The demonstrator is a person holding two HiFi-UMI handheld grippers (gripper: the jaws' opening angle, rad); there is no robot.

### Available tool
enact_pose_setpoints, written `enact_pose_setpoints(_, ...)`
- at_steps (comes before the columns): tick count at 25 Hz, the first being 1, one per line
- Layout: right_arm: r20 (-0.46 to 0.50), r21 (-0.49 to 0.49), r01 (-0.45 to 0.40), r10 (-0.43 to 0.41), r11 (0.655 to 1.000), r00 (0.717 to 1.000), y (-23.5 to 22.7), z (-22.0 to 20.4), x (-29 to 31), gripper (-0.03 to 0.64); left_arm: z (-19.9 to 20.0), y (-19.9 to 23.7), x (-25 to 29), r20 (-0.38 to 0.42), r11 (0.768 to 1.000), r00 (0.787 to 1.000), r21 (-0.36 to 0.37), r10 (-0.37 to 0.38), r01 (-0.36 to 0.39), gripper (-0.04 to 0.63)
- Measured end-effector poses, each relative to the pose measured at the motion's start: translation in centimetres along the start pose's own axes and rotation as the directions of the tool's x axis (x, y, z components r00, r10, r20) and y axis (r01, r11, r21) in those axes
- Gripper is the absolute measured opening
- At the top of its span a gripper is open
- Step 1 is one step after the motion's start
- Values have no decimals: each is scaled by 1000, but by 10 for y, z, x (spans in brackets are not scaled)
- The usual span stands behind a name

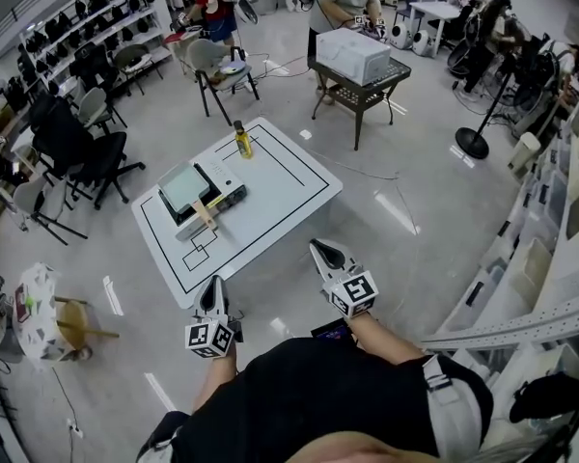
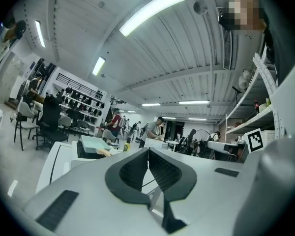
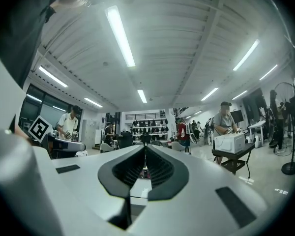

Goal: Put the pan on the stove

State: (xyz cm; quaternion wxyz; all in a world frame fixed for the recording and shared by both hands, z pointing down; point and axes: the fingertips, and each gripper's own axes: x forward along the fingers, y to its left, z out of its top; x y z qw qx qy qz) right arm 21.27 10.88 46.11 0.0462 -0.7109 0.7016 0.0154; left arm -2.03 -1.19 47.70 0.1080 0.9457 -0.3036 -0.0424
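Left jaws: the left gripper (image 2: 148,157) has its jaws pressed together, with nothing between the dark pads.
Right jaws: the right gripper (image 3: 145,157) also has its jaws closed on each other, and it holds nothing.
Pan relative to jaws: the pan (image 1: 185,188) is well apart from both grippers. It lies ahead of them across the tabletop, and neither pair of jaws touches it or reaches over it.
Left gripper place: in the head view it hangs off the table (image 1: 280,196), just outside the near corner, tip toward the tabletop and marker cube toward the person.
Right gripper place: it is off the table too, outside the near edge and about halfway along it, tip toward the tabletop.
Pan: it is square and pale green and rests on top of the stove (image 1: 228,193). Its wooden handle (image 1: 205,212) sticks out over the stove's side toward the near edge.
Stove: a low black and white unit standing on the tabletop by the left corner, inside the black outline drawn there.
View from the left gripper: the pan and handle show beyond the closed jaws, to their left, with the white table under them.
Bottle: a yellow bottle (image 1: 242,140) stands upright near the far corner, apart from the stove.
Tabletop: white, marked with black rectangles.
Beyond the table: a dark cart (image 1: 359,83) carries a white box (image 1: 352,55), with a person standing behind it. Office chairs (image 1: 82,148) stand off the table's left side.
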Motion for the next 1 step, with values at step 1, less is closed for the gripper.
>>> enact_pose_setpoints(1,5,-3,-2,2,1000,1000,-1,1,0,26,1,0,0,2,1000,1000,3,1,-1,17)
